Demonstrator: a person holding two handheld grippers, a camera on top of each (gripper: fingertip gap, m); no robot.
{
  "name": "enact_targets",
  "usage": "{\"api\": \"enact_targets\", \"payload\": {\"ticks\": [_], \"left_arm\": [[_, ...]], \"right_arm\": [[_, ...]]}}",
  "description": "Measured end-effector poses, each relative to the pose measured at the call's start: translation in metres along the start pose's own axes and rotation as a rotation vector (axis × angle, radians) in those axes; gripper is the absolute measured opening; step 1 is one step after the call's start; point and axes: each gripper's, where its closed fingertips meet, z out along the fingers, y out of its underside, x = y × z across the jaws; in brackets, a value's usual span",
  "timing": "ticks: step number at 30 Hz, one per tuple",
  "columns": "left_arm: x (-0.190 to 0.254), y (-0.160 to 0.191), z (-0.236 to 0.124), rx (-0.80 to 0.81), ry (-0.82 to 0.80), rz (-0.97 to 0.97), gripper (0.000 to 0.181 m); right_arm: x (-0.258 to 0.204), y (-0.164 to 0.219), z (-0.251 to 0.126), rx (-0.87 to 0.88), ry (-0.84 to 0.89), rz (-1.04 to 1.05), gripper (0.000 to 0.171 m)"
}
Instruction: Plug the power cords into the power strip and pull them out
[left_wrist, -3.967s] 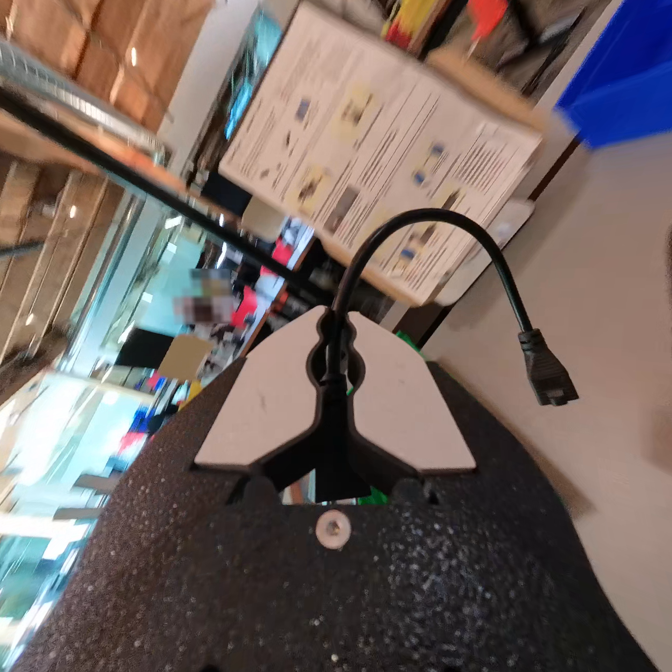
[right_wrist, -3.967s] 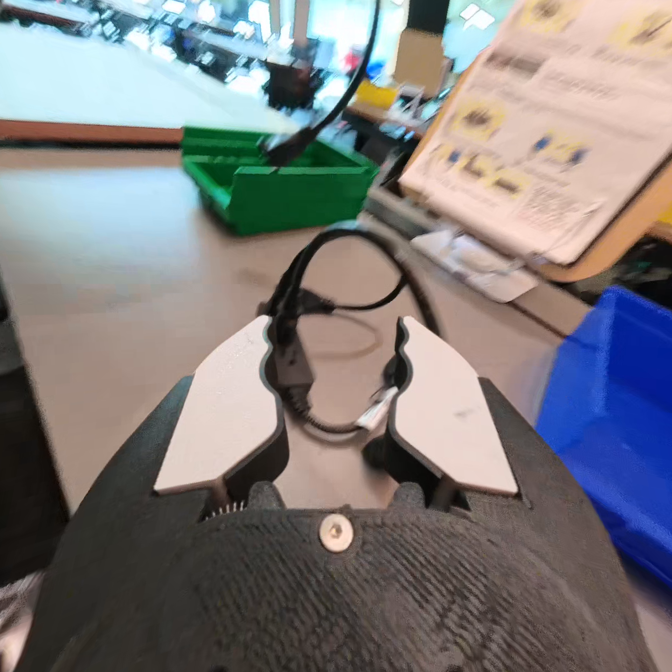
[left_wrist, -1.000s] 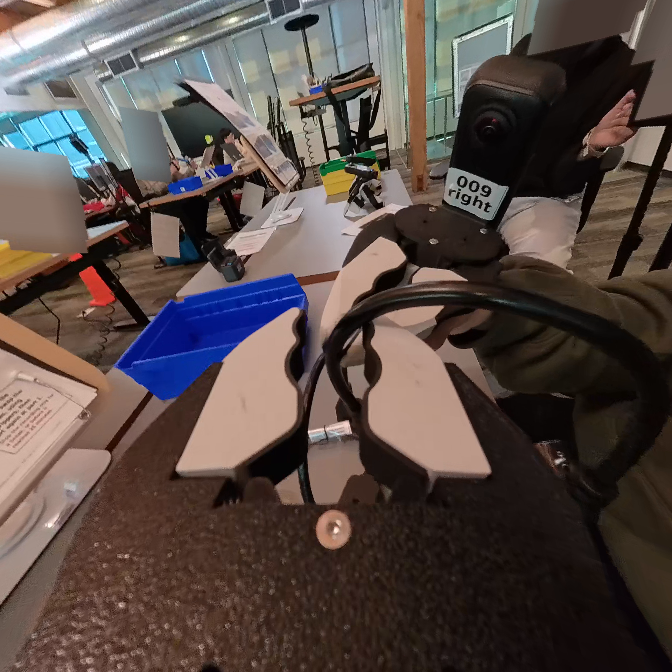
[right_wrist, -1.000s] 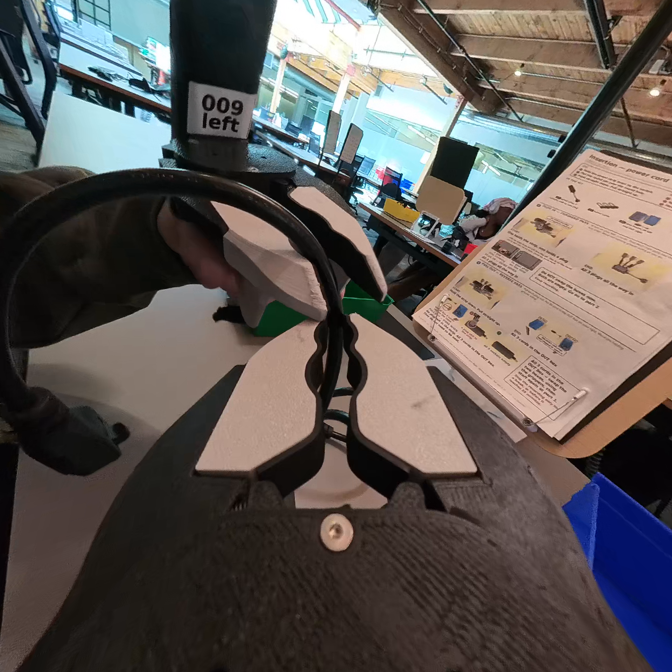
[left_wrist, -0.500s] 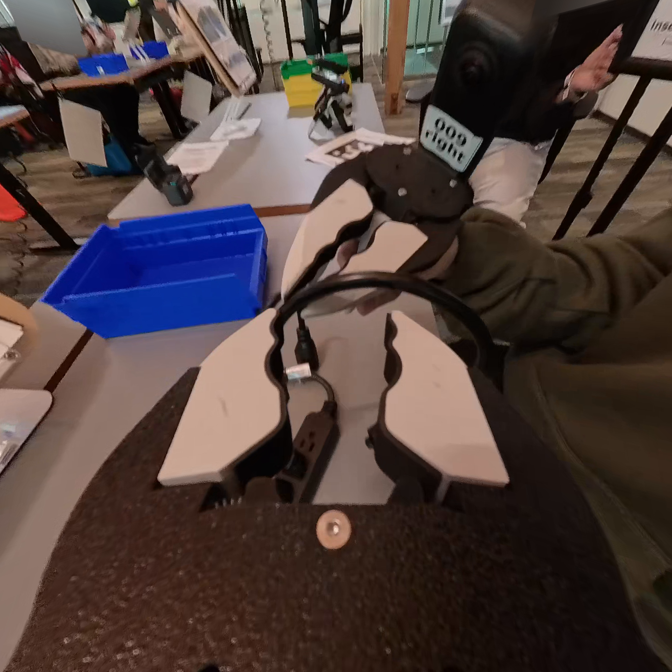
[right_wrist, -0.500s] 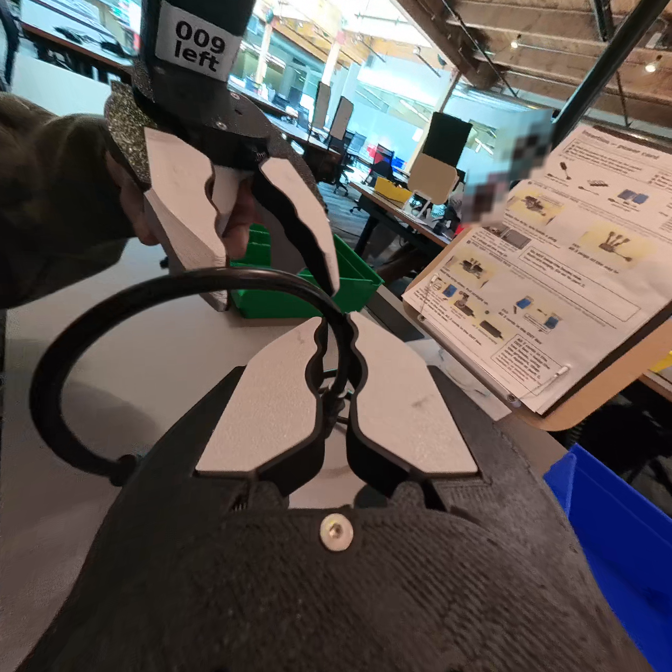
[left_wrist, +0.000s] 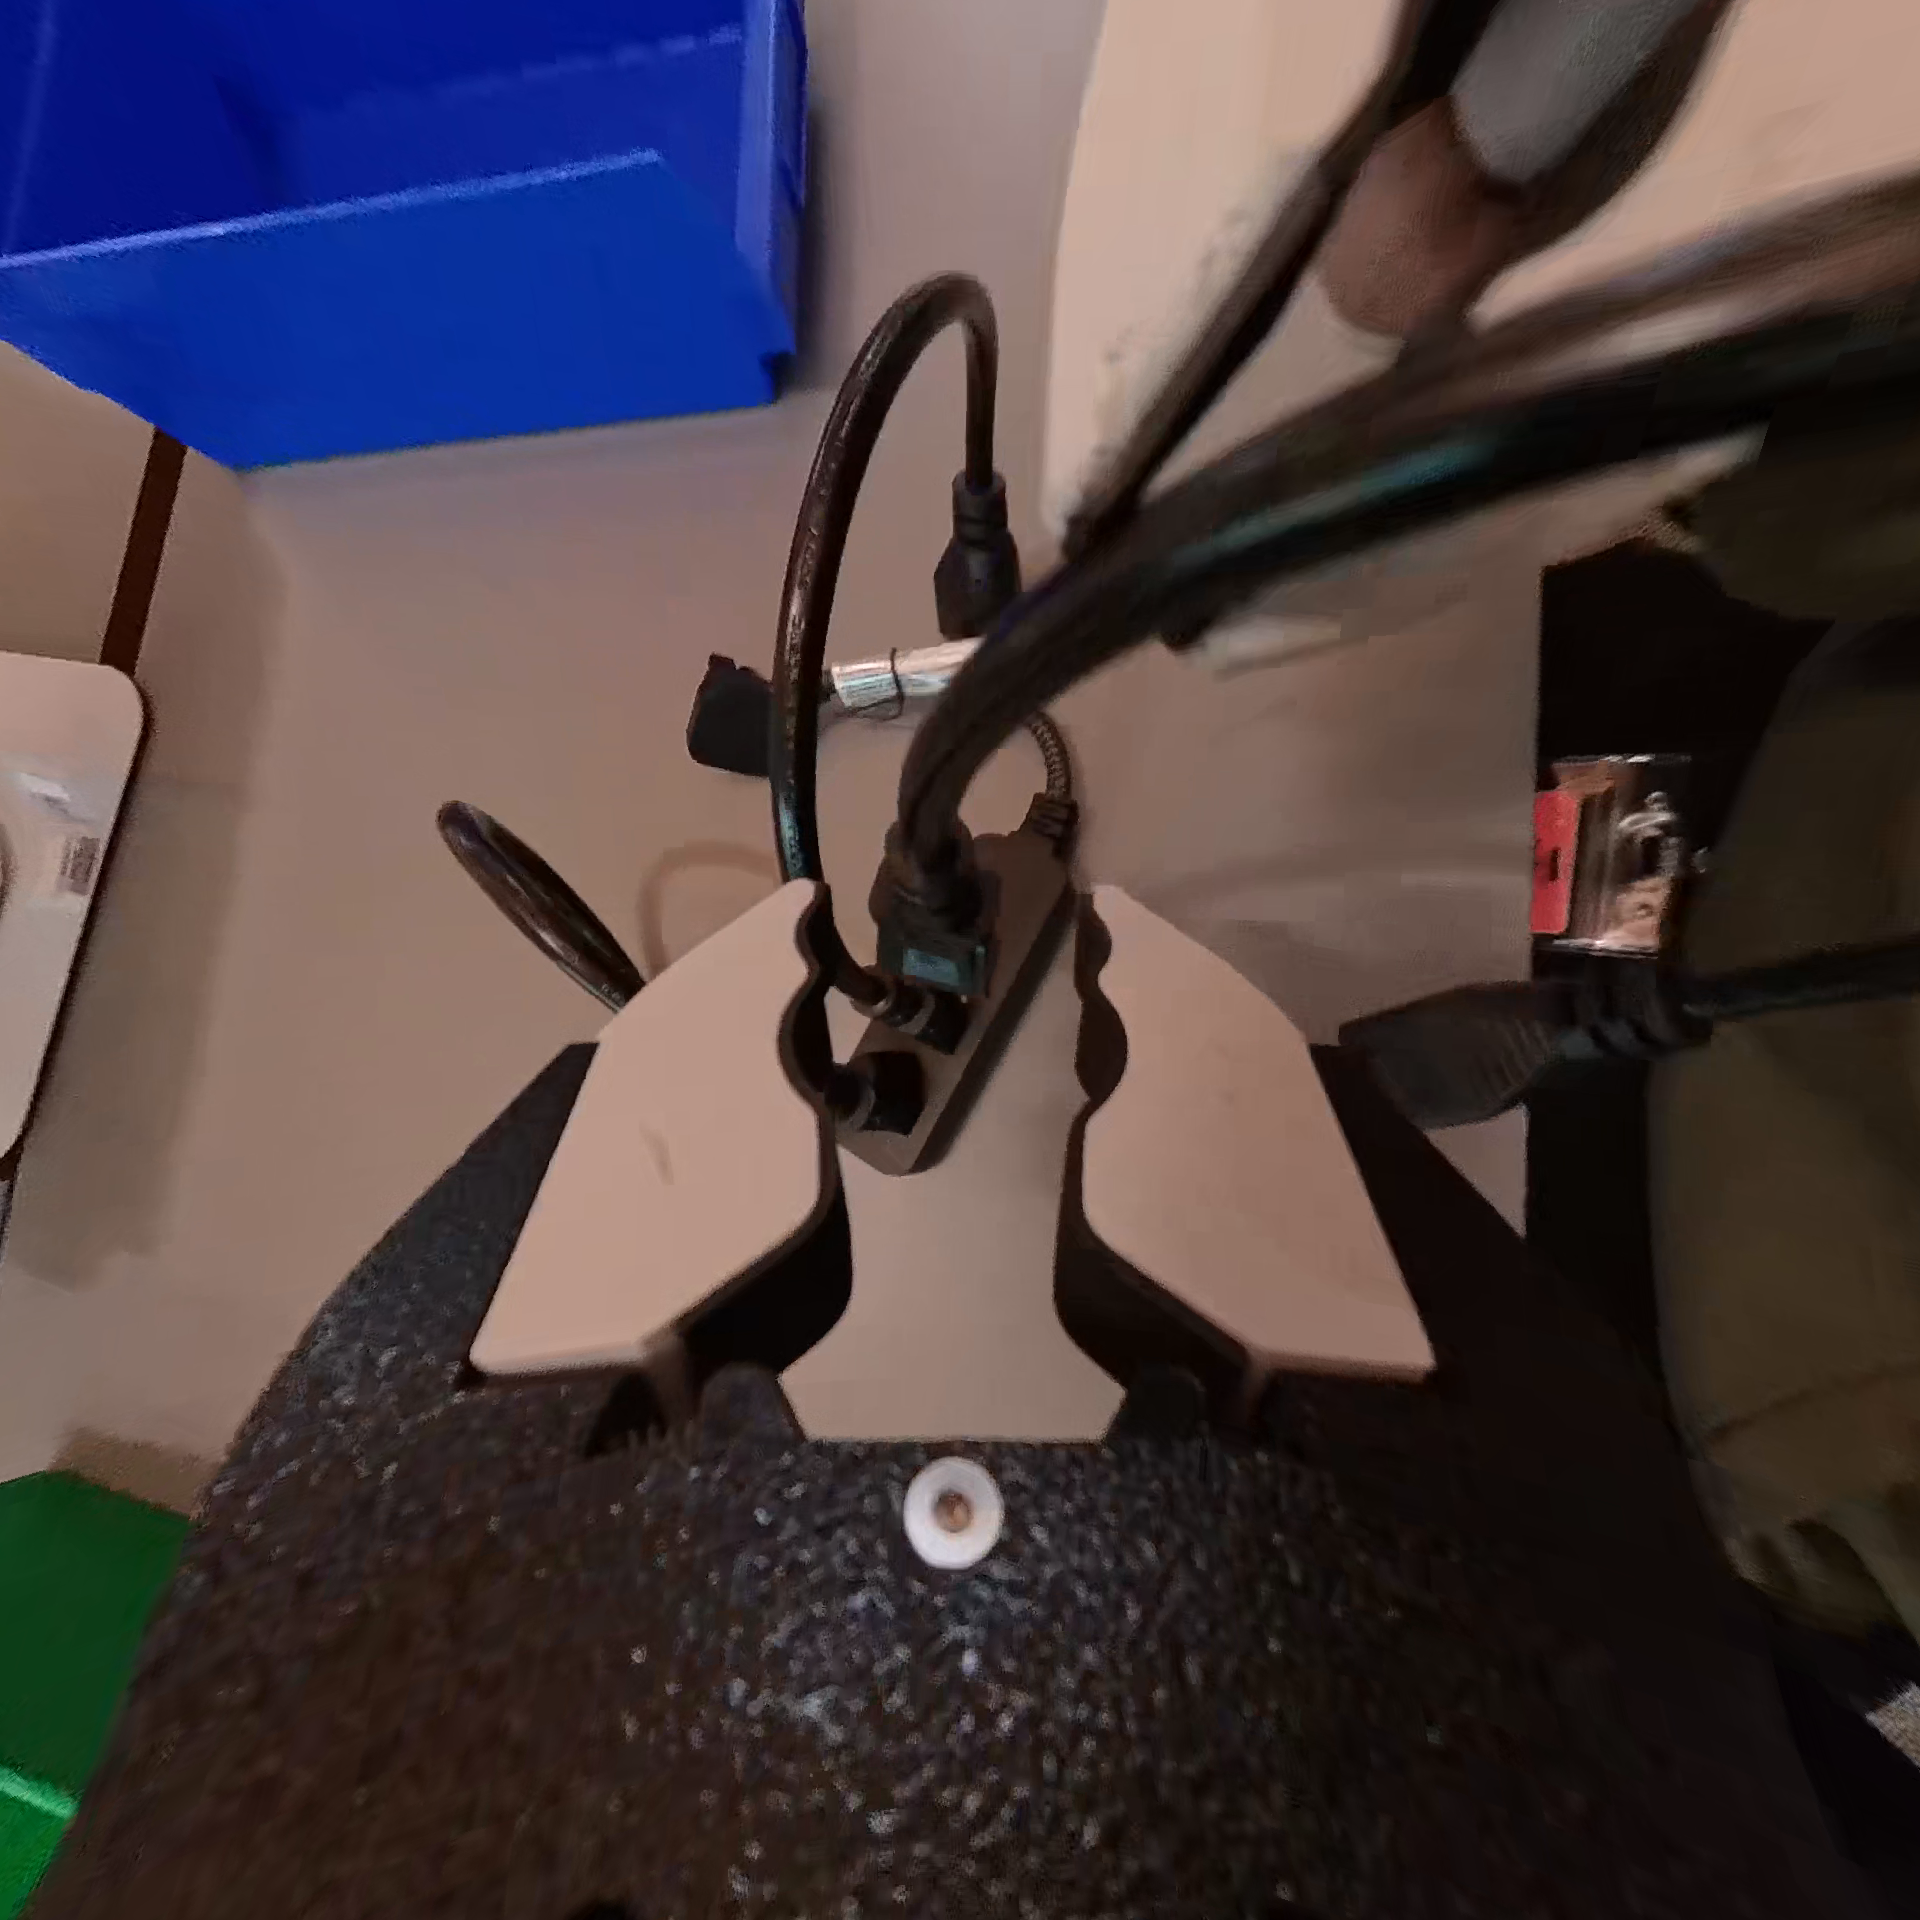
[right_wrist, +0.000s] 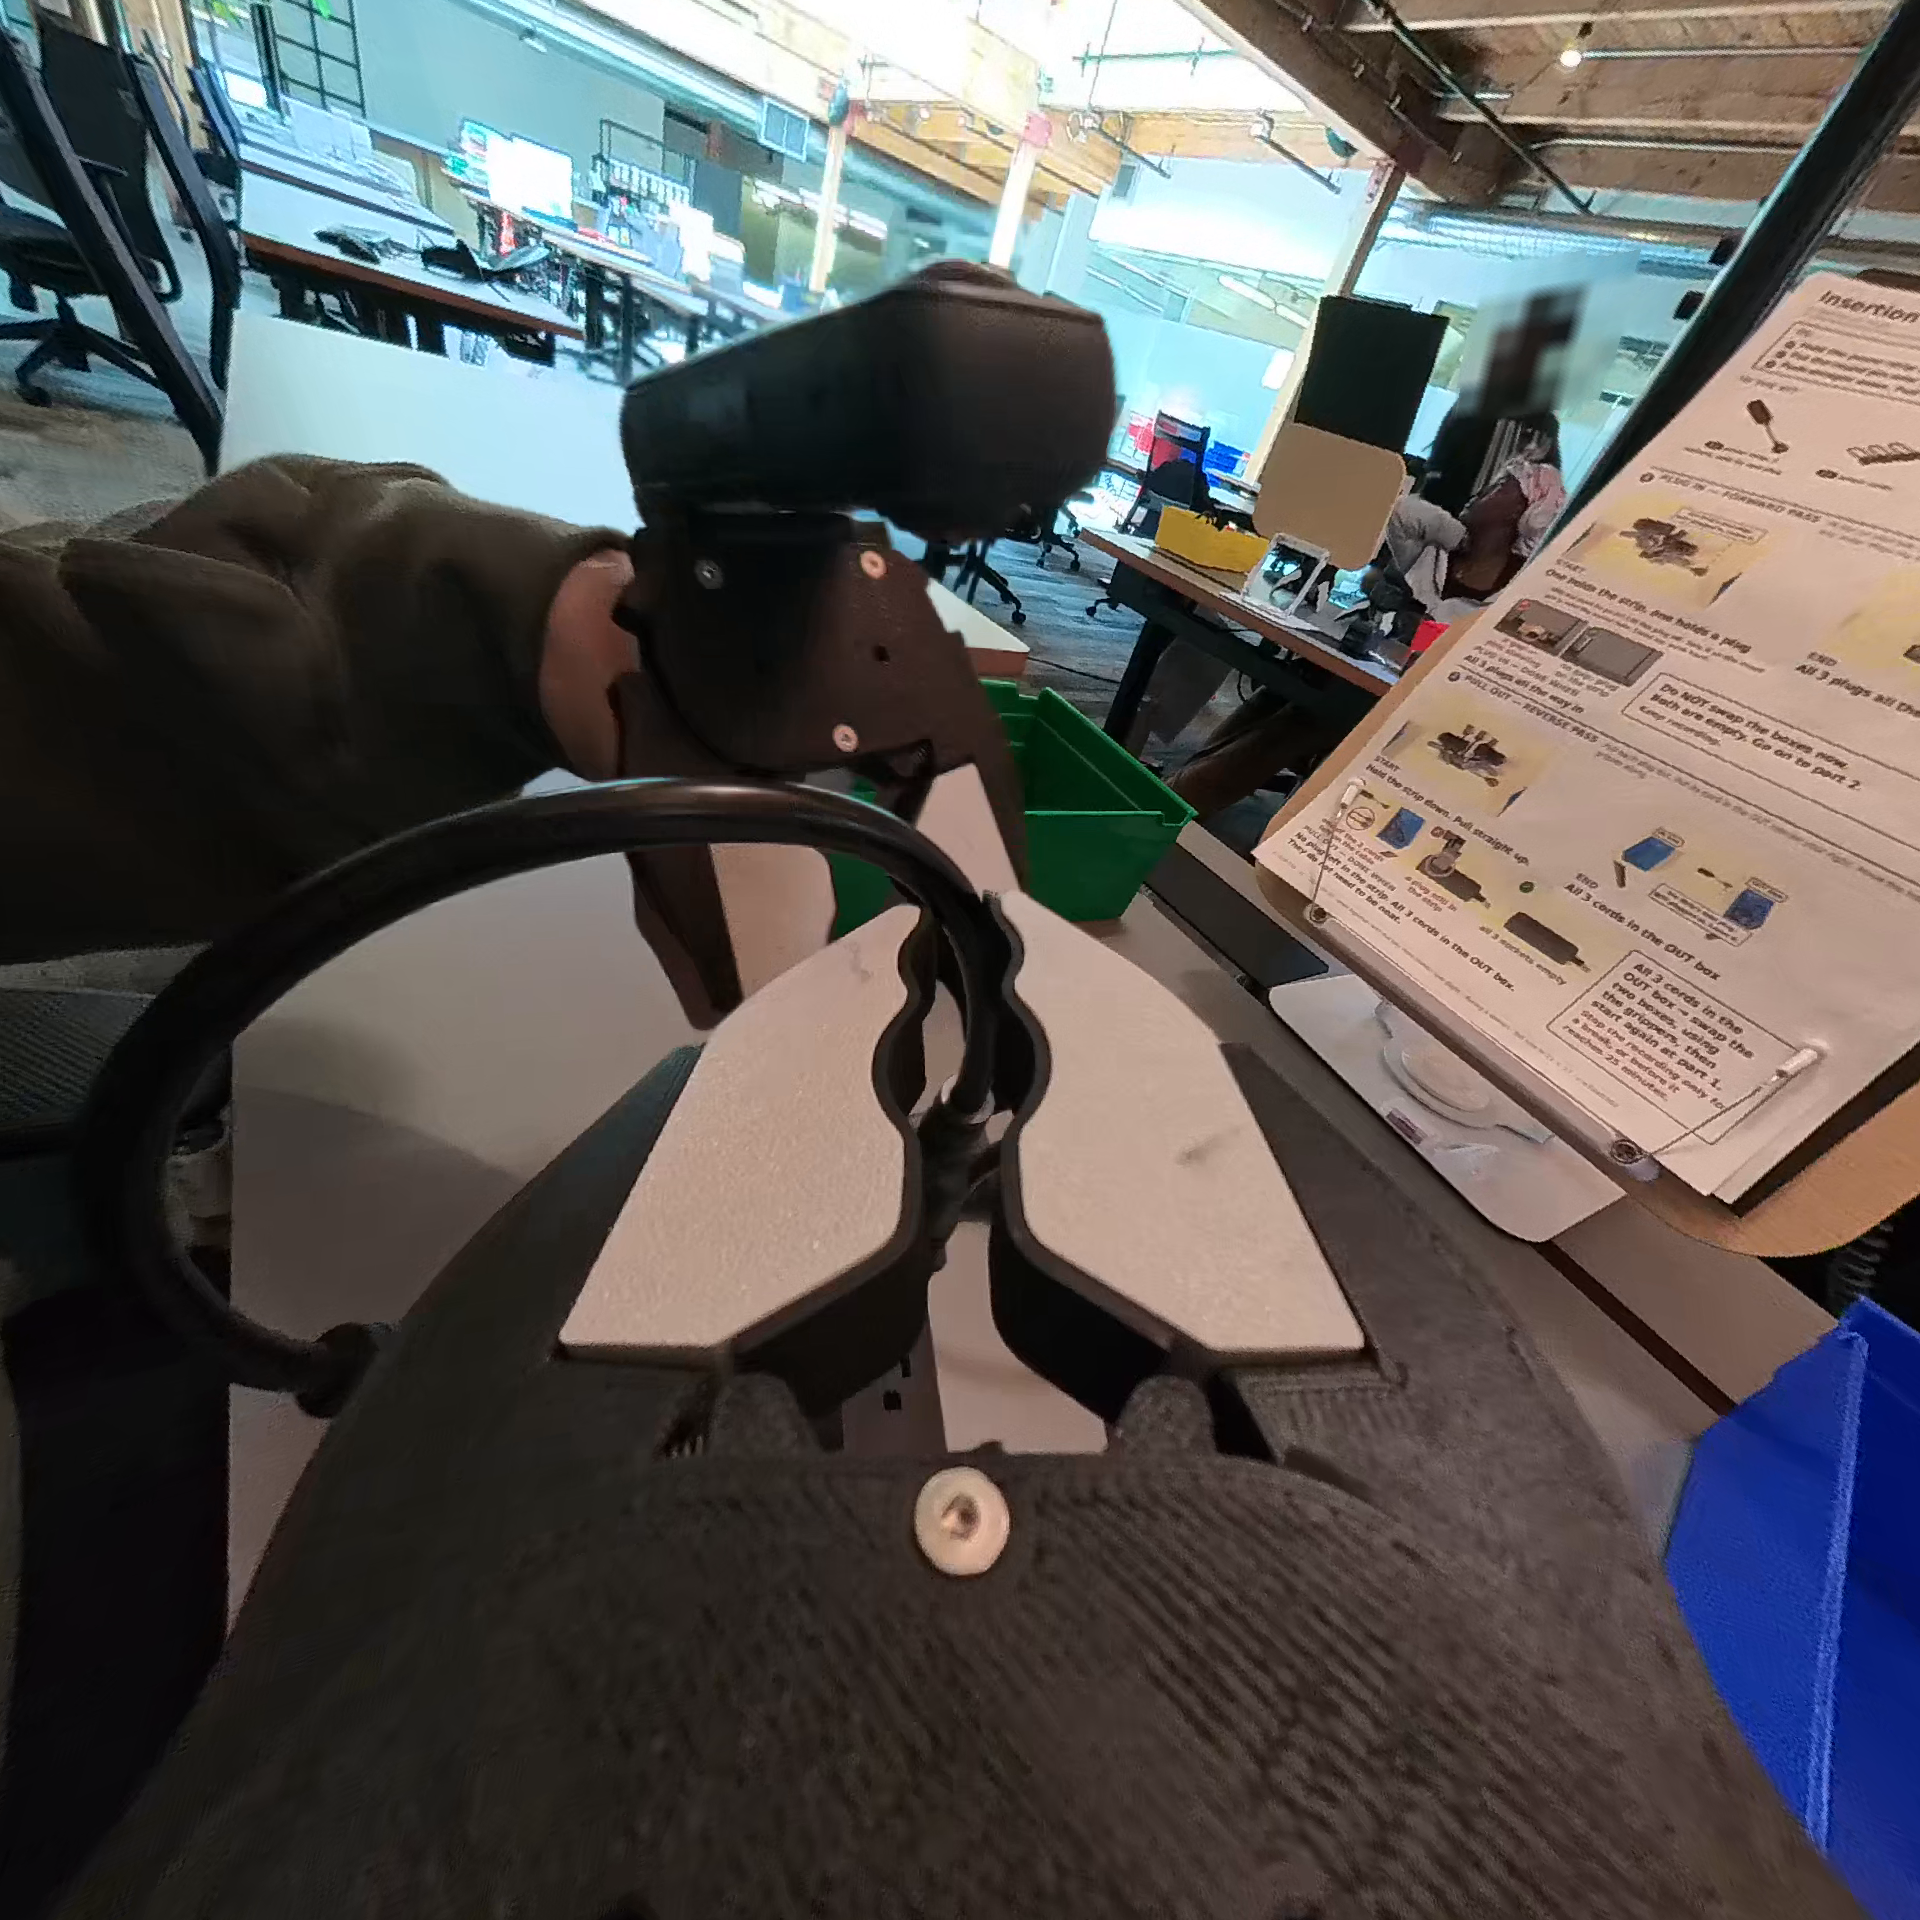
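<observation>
In the left wrist view a black power strip (left_wrist: 982, 1049) lies on the table, with black plugs (left_wrist: 928, 928) standing in its sockets. Their cords (left_wrist: 812, 623) loop up and away. My left gripper (left_wrist: 951, 904) is open and points down, its fingertips on either side of the strip. My right gripper (right_wrist: 961, 920) is shut on a black power cord (right_wrist: 520, 823) that arches to the left. Its plug end (left_wrist: 1455, 1049) hangs at the right of the left wrist view. The left gripper (right_wrist: 831, 675) hangs just beyond the right one.
A blue bin (left_wrist: 416, 208) stands beyond the strip and shows at the right (right_wrist: 1818, 1558) of the right wrist view. A green bin (right_wrist: 1081, 821) stands behind the left gripper. An instruction sheet on a stand (right_wrist: 1610, 831) rises at the right. A person's sleeve (right_wrist: 260, 675) is at the left. The gap from one gripper's tips to the other's is roughly 9 cm.
My left gripper has opened wider, left the arched cord and tipped down over the power strip. My right gripper keeps its hold on the cord.
</observation>
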Motion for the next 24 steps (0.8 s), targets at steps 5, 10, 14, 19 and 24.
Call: {"api": "enact_targets", "payload": {"ticks": [5,10,14,19,24], "left_arm": [[-0.003,-0.005,0.009,-0.067,-0.011,0.061,0.039],[-0.002,-0.007,0.009,-0.150,0.029,0.105,0.026],[0.003,-0.009,0.012,-0.209,0.064,0.138,0.026],[0.011,-0.008,0.017,-0.270,0.136,0.175,0.020],[0.016,-0.012,0.021,-0.265,0.175,0.220,0.014]], "right_arm": [[-0.007,0.003,0.000,-0.059,-0.008,-0.056,0.008],[-0.008,0.008,-0.005,-0.151,0.029,-0.122,0.008],[-0.013,0.007,-0.005,-0.194,0.032,-0.163,0.008],[-0.016,0.010,-0.004,-0.212,0.030,-0.167,0.008],[-0.014,0.012,-0.005,-0.225,0.052,-0.169,0.008]]}}
